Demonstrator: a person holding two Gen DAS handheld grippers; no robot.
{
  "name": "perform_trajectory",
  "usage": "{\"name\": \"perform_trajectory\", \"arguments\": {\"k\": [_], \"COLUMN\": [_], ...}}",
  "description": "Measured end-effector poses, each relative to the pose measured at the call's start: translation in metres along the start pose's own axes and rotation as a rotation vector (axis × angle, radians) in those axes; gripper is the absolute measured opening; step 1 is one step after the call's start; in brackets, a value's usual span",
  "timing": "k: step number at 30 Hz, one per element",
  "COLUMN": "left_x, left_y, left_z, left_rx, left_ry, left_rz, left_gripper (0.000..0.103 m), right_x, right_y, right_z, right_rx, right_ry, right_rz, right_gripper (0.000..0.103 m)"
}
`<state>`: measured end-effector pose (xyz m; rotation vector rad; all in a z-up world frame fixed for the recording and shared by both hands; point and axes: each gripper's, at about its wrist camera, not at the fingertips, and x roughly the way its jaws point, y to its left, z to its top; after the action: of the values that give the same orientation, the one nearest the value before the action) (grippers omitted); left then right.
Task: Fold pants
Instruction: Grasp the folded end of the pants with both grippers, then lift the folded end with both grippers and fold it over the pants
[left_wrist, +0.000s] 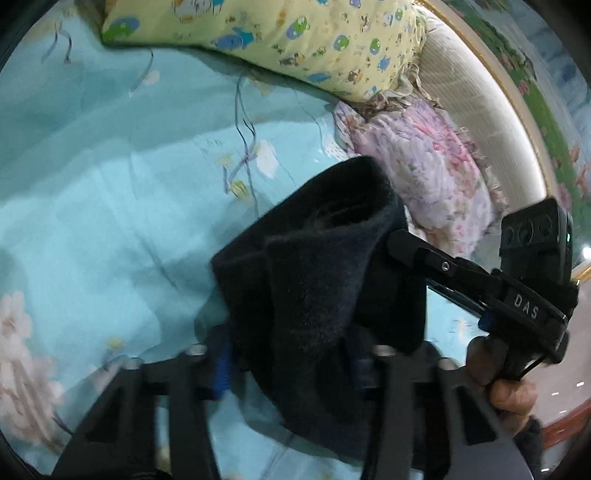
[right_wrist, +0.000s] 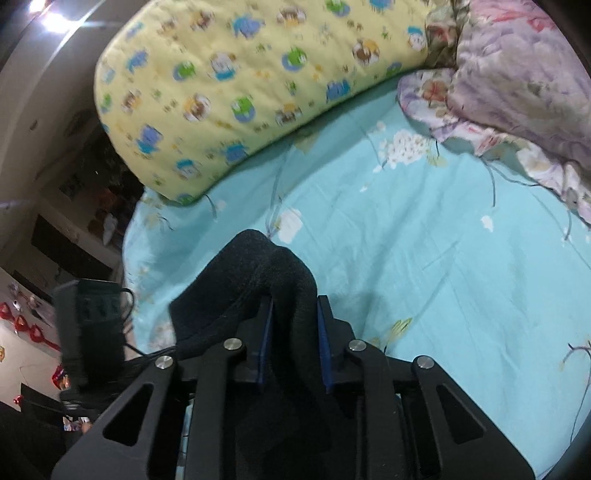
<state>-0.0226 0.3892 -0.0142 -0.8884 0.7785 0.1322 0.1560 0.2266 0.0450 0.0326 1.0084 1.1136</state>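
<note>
The pants (left_wrist: 317, 280) are dark navy fleece, bunched and held up above the light blue bed sheet (left_wrist: 110, 206). My left gripper (left_wrist: 291, 354) is shut on one bunch of the fabric, which drapes over and hides its fingertips. My right gripper (right_wrist: 293, 317) is shut on another fold of the pants (right_wrist: 251, 280), with blue pads (right_wrist: 266, 332) pressing the cloth from both sides. The right gripper also shows in the left wrist view (left_wrist: 402, 245), its tip against the cloth at the right. The left gripper's body shows in the right wrist view (right_wrist: 92, 325) at the left.
A yellow cartoon-print pillow (right_wrist: 240, 92) lies at the head of the bed. A crumpled pink and lilac floral quilt (left_wrist: 424, 170) lies to the right of it, against a pale headboard (left_wrist: 480, 110). The bed's left edge and dark furniture (right_wrist: 74, 229) show in the right wrist view.
</note>
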Motion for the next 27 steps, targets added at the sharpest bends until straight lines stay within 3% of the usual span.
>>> {"name": "perform_trajectory", "arguments": {"k": [3, 13, 27], "left_x": [-0.011, -0.041, -0.042], "left_y": [-0.010, -0.097, -0.213], "left_z": [-0.001, -0.019, -0.090], "left_rx": [0.003, 0.178, 0.398], "left_ry": [-0.015, -0.035, 0.057], "left_rz": [-0.042, -0.134, -0.243], "left_gripper": [0.037, 0.037, 0.037], "right_x": [-0.015, -0.105, -0.209], "right_y": [0.006, 0.002, -0.034], "right_z": [-0.003, -0.033, -0.095], "right_rx": [-0.005, 0.044, 0.145], "right_ry": [-0.026, -0.198, -0.383], "right_rz": [0.008, 0.052, 0.033], "right_gripper": [0.022, 0.022, 0.022]}}
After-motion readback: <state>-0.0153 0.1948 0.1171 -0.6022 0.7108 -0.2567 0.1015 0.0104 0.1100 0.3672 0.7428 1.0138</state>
